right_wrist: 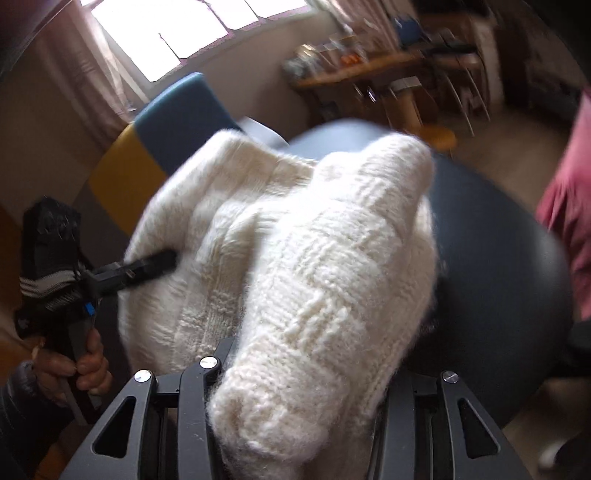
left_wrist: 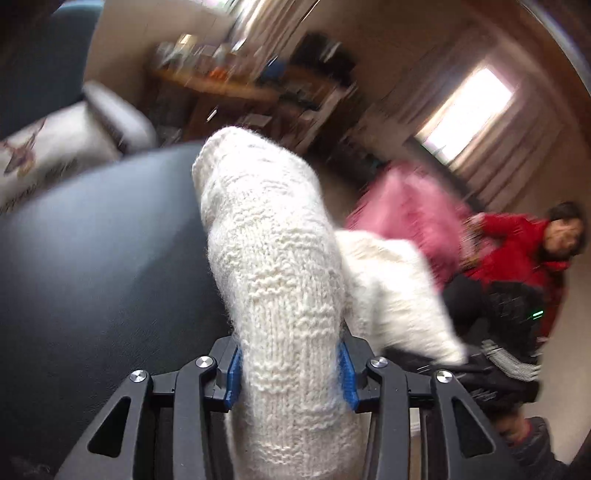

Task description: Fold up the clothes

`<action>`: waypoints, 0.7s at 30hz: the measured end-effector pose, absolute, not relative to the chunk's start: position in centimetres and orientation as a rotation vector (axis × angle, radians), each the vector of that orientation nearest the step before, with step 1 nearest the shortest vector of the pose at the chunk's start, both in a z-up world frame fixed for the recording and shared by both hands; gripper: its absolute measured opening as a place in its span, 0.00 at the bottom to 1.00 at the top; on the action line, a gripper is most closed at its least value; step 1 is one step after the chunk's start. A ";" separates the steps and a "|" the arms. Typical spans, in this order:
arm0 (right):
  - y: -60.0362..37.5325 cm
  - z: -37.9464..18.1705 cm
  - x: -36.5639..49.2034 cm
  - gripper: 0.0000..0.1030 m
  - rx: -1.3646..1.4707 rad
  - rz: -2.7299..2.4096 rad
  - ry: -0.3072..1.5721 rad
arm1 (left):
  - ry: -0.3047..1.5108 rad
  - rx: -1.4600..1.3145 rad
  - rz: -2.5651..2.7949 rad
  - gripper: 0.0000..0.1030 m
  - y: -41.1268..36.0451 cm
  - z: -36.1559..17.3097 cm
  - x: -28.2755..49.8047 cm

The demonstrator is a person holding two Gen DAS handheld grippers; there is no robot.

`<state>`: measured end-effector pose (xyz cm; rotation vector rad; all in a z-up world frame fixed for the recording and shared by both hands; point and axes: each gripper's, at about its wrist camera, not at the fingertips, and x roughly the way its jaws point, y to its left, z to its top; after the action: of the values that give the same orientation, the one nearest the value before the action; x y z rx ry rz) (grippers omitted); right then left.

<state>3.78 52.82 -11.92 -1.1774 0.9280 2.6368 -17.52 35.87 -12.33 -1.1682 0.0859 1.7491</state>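
**Two claws, one white knit garment, held over dark seat**

Left claw [left_wrist: 290,373]: blue pads [left_wrist: 233,376] pressed against both sides of a rolled length of white knit garment [left_wrist: 273,266]; clamped on it. The knit stands up from the claw toward the far side of the frame.

Right claw [right_wrist: 295,373]: its fingertips are buried under a thick fold of the same knit, which bulges over the near edge of the view. The wool sits between its two arms, gripped; pads not visible.

White knit garment [right_wrist: 295,236]: cream, basket-weave pattern, fuzzy surface. Held raised between both claws, above and partly resting near a dark rounded seat [left_wrist: 103,240]. A second part of it hangs to the right in the left wrist view.

Hand [right_wrist: 86,363]: lower left in the right wrist view, wrapped round the handle of the left claw.

Surroundings, blurred: pink cloth [left_wrist: 406,206] at right; person in red top [left_wrist: 524,247] at far right; bright window [right_wrist: 177,29]; cluttered wooden shelf [right_wrist: 369,66]; blue and yellow cushion [right_wrist: 147,147].
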 end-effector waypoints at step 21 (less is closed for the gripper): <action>50.2 -5.7 5.4 0.56 -0.940 2.743 0.376 | 0.173 -0.978 1.942 0.45 32.5 -7.8 -14.5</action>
<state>5.44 50.20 -5.75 -0.9404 0.3760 2.7432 -14.51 32.50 -7.81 -0.9781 0.1728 1.9418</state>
